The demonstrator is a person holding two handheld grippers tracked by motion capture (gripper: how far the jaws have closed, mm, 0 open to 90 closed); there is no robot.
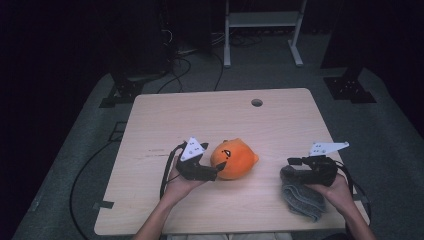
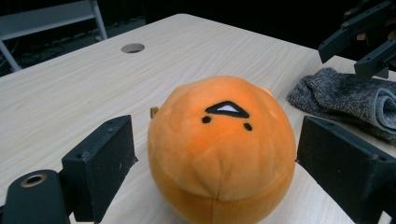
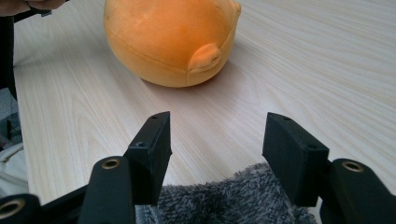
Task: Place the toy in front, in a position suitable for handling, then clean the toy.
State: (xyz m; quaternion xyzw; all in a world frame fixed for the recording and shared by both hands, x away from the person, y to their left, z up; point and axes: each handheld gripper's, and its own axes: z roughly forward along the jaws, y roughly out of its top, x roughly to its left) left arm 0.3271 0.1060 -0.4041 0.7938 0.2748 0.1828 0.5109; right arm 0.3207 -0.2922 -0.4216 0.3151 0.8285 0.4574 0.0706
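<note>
An orange round plush toy with a small black face lies on the wooden table, near its middle. My left gripper reaches it from the left. In the left gripper view the plush toy sits between the wide jaws of the left gripper, with a thin gap on each side. A folded grey sock lies at the front right. My right gripper hovers over its far end, open, jaws empty. In the right gripper view the sock lies under the right gripper, and the plush toy is beyond.
A round cable hole sits near the table's far edge. A white metal frame stands on the floor behind the table, with black stands and cables around it. The other gripper shows over the sock.
</note>
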